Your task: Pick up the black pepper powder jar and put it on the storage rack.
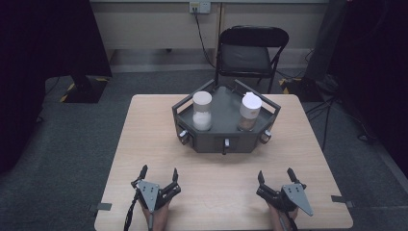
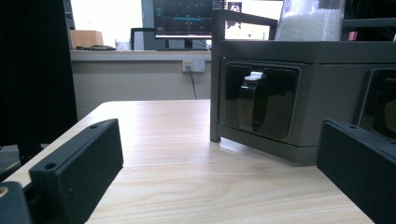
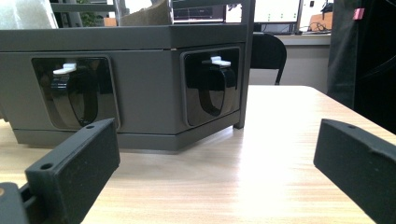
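A dark grey hexagonal tray stand [image 1: 211,139] sits at the far middle of the wooden table [image 1: 144,144]. On it stand two clear jars with white lids: one with white grains [image 1: 202,111] on the left, one with brown contents [image 1: 249,112] on the right. Black curved handles with white tabs [image 2: 252,100] [image 3: 212,84] sit in recesses on its front faces. My left gripper [image 1: 159,174] rests open near the table's front left, nothing between its jaws. My right gripper [image 1: 275,176] rests open at the front right, also holding nothing. Both point toward the stand.
A black folding chair [image 1: 250,50] stands behind the table. A wall socket with a cable [image 1: 199,6] is on the far wall. Dark curtains hang at both sides. Bare tabletop lies between the grippers and the stand.
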`<state>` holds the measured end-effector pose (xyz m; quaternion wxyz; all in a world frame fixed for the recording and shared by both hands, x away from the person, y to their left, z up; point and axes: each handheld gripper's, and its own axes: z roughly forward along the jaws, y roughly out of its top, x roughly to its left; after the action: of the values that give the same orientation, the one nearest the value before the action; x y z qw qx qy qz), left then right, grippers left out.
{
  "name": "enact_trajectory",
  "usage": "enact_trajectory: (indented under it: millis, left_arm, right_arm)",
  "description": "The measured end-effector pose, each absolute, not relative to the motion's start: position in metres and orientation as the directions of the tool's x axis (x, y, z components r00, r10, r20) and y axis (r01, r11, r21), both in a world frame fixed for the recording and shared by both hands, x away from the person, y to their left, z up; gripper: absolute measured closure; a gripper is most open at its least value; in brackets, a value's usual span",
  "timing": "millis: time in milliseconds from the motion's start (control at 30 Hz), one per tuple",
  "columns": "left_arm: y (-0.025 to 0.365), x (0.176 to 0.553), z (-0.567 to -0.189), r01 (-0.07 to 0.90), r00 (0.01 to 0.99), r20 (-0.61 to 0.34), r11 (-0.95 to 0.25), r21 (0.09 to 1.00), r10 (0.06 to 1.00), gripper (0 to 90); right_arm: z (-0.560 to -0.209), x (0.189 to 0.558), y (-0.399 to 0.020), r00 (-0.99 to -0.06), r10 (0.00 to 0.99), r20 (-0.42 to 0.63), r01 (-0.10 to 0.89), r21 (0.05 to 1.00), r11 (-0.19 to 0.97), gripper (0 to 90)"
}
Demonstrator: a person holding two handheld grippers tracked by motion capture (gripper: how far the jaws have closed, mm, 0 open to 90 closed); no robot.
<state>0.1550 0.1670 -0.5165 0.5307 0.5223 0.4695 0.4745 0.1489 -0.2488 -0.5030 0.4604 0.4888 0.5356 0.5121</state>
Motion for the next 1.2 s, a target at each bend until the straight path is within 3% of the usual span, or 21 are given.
enact_trajectory:
  millis: [500, 1200]
  left_arm:
    - [0.166, 0.155, -0.517, -0.013, 0.104, -0.003, 0.005, 1.000, 0.995, 0.6]
    - [0.166, 0.155, -0.517, -0.014, 0.104, -0.003, 0.005, 1.000, 0.995, 0.7]
  right_arm:
    - [-0.516, 0.142, -0.243, -0.069, 0.998, -0.008, -0.020, 1.000, 0.007, 0.0]
    - [-0.516, 0.141, -0.241, -0.060, 0.998, -0.010, -0.021, 1.000, 0.009, 0.0]
